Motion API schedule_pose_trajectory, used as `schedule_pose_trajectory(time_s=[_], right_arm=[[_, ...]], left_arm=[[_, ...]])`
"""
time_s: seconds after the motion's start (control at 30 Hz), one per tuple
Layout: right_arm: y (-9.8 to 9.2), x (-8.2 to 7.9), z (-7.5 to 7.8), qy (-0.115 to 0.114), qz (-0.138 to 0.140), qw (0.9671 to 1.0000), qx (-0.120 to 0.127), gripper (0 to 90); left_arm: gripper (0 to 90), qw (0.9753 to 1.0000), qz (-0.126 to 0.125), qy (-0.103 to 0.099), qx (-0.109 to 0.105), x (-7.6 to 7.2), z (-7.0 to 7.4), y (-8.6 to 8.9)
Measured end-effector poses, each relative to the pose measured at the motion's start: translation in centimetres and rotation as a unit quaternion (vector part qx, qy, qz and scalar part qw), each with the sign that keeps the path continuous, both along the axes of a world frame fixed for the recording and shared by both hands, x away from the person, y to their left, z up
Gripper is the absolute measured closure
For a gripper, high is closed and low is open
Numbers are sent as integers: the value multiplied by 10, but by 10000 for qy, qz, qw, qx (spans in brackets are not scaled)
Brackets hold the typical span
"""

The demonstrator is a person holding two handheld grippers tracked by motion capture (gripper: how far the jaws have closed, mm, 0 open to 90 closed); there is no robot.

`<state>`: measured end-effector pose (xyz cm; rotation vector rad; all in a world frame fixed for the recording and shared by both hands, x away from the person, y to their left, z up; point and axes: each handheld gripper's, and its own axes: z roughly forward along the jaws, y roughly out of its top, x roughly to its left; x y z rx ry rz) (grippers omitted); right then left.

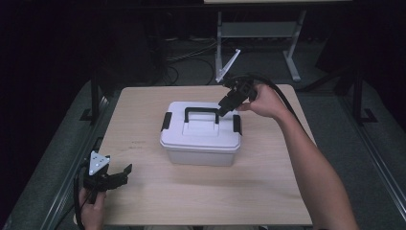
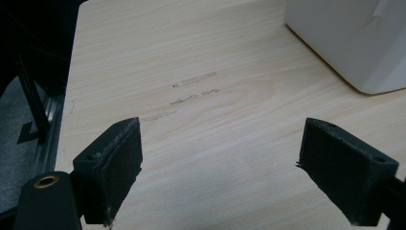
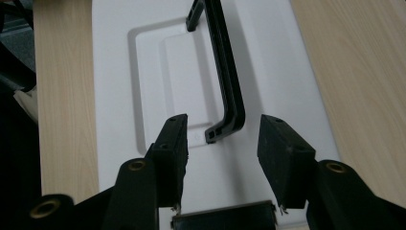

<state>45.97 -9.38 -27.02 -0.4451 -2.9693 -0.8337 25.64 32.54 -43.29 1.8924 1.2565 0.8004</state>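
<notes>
While the wooden desk (image 1: pixel 268 191) carries a white lidded box (image 1: pixel 201 139) at its middle, the right gripper (image 1: pixel 224 111) hovers over the box's right end, jaws partly open with nothing between them, just beside the end of the black handle (image 1: pixel 201 112). Near the desk's front left corner, the left gripper (image 1: pixel 125 173) sits wide open and empty, well apart from the box.

Wooden table (image 1: pixel 143 120), metal stand (image 1: pixel 258 33) behind.

Probably lab: metal frames (image 1: pixel 258 33), floor cables (image 1: pixel 191 52)
</notes>
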Motion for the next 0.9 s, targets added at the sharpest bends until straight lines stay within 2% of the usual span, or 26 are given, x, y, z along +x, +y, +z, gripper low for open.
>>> schedule_pose_trajectory(time_s=[0.57, 0.9], right_arm=[[-23, -10, -1, -94, -254, 9995, 130, 470], [-38, -15, -8, -45, -407, 9991, 107, 453]], left_arm=[[142, 10000, 4, 2, 13, 0, 0, 1], [142, 10000, 5, 20, 32, 1, 0, 2]])
